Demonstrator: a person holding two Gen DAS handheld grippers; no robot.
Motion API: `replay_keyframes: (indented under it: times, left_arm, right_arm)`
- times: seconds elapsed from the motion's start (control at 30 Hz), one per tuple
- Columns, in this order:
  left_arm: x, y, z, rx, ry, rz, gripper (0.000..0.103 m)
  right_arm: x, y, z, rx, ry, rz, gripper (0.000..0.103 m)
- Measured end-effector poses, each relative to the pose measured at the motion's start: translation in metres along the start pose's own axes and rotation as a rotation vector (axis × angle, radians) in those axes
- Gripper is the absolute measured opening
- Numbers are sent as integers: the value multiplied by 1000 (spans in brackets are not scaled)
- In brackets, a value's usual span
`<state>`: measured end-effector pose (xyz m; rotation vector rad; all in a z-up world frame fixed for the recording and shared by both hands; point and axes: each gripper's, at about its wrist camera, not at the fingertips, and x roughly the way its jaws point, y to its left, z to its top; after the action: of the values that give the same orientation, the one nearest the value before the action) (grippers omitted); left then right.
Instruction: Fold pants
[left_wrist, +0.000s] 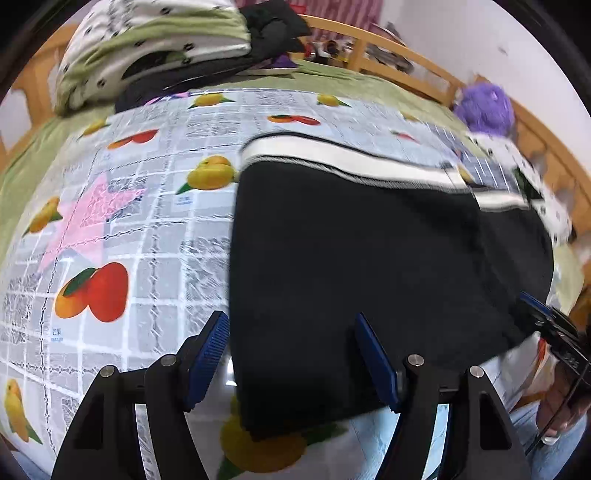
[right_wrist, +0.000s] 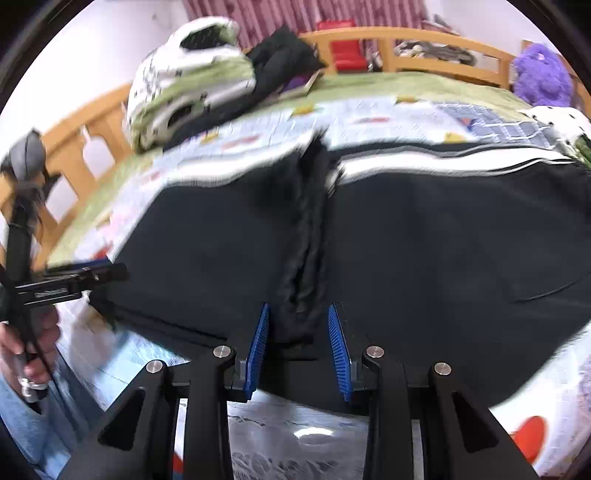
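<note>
**Setting the fold square before we let go**

The black pants (left_wrist: 388, 266) lie flat on the fruit-printed sheet (left_wrist: 122, 221), and we place everything else from them. The left gripper (left_wrist: 291, 354) hangs over their near edge with its fingers spread wide and nothing pressed between them; the pants' left border runs up between its blue pads (left_wrist: 208, 358). The right gripper (right_wrist: 300, 347) sits at the near hem further along, fingers set narrow, with a bunched ridge of black cloth (right_wrist: 306, 240) rising between them. The pads (right_wrist: 258, 347) look clear of that ridge on both sides, so we judge the grip loose, not clamped.

To do this step well, we should:

- flatten the ridge before making another fold, since a trapped pleat would thicken the stack
- take hold at the corners, not mid-hem, so the edges line up
- keep the white side stripe (left_wrist: 351, 158) on the far side of the pants straight as our guide

The fabric looks soft, matte and fairly heavy, likely a knit that drapes without springing back. The stripe is pale with thin dark piping. The sheet beneath appears glossy and slick, so the pants may slide if dragged. Beyond the pants sit a green-and-white quilt (left_wrist: 155, 44) and a purple plush toy (left_wrist: 484, 107) against the wooden bed rail (left_wrist: 406, 62).
</note>
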<state>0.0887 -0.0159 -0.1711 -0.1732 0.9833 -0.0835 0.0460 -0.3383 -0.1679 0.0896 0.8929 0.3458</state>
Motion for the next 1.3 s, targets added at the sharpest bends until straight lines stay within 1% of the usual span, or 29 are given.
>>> replay_keyframes:
  times: [0.03, 0.1, 0.17, 0.2, 0.3, 0.37, 0.4, 0.47, 0.63, 0.67, 0.7, 0.73, 0.77, 0.8, 0.83, 0.87, 0.9, 0.93, 0.97, 1.0, 1.07, 1.13, 1.17, 1.2, 1.23, 1.3]
  left_arm:
    - [1, 4, 3, -15, -4, -5, 69]
    - [1, 10, 9, -33, -17, -10, 69]
    - [2, 14, 13, -39, -28, -9, 68]
    - [5, 15, 15, -38, -25, -10, 68]
    - [19, 21, 20, -42, 22, -27, 68]
    - [30, 29, 22, -70, 51, -30, 68]
    - [35, 33, 22, -87, 61, -32, 67]
    - [38, 41, 21, -118, 52, -60, 67]
    - [43, 47, 27, -149, 42, -119, 66]
    - [44, 48, 29, -155, 41, -126, 62]
    - [47, 49, 32, -167, 37, -142, 55]
    - [51, 49, 35, -176, 42, -166, 51]
    - [54, 48, 38, -183, 47, -181, 44]
    - [60, 47, 42, -198, 55, -205, 42]
    - [62, 46, 44, -203, 56, -209, 42]
    - [64, 44, 46, -205, 57, -205, 39]
    - [67, 41, 49, -207, 62, -202, 29]
    - [68, 40, 52, -209, 69, -214, 22]
    - [66, 38, 55, -210, 70, -235, 14]
    - [63, 36, 58, -203, 64, -230, 11]
    - [50, 34, 65, -171, 40, -216, 10]
    - [25, 41, 73, -165, -9, -237, 10]
    - [17, 45, 76, -164, -21, -242, 10]
    - [0, 58, 80, -175, -50, -248, 10]
    - [-9, 67, 82, -179, -63, -253, 10]
    - [-34, 94, 82, -184, -99, -221, 10]
  right_arm:
    - [-11, -8, 4, 13, -23, -21, 32]
    - [-35, -28, 11, 43, -73, -87, 36]
    - [-61, -55, 11, 88, -122, -171, 42]
    - [-73, -76, 8, 132, -138, -223, 44]
    - [-85, -127, -2, 269, -130, -292, 44]
    - [-80, -158, -12, 368, -87, -294, 44]
    - [-73, -171, -17, 414, -60, -267, 44]
    - [-63, -183, -25, 456, -22, -216, 44]
    - [-39, -190, -19, 501, -45, -111, 44]
    - [-34, -192, -15, 514, -50, -93, 44]
    - [-27, -194, -11, 524, -54, -73, 44]
    - [-22, -196, -8, 532, -56, -61, 44]
    - [-16, -199, -5, 547, -61, -47, 44]
    - [-11, -202, -1, 574, -73, -22, 44]
    - [-8, -204, 0, 593, -82, -6, 41]
    - [-6, -206, -1, 609, -89, -3, 32]
    - [-2, -207, 0, 625, -91, -10, 27]
    - [2, -206, 2, 629, -86, -14, 19]
    - [4, -203, 5, 618, -77, -22, 15]
    - [4, -197, 9, 604, -76, -46, 14]
    - [-4, -185, 18, 590, -90, -94, 13]
    - [-19, -173, 26, 585, -124, -100, 13]
    - [-27, -168, 30, 584, -136, -95, 12]
    - [-35, -157, 37, 573, -149, -84, 12]
    - [-39, -148, 42, 563, -157, -73, 12]
    - [-41, -123, 52, 525, -148, -42, 12]
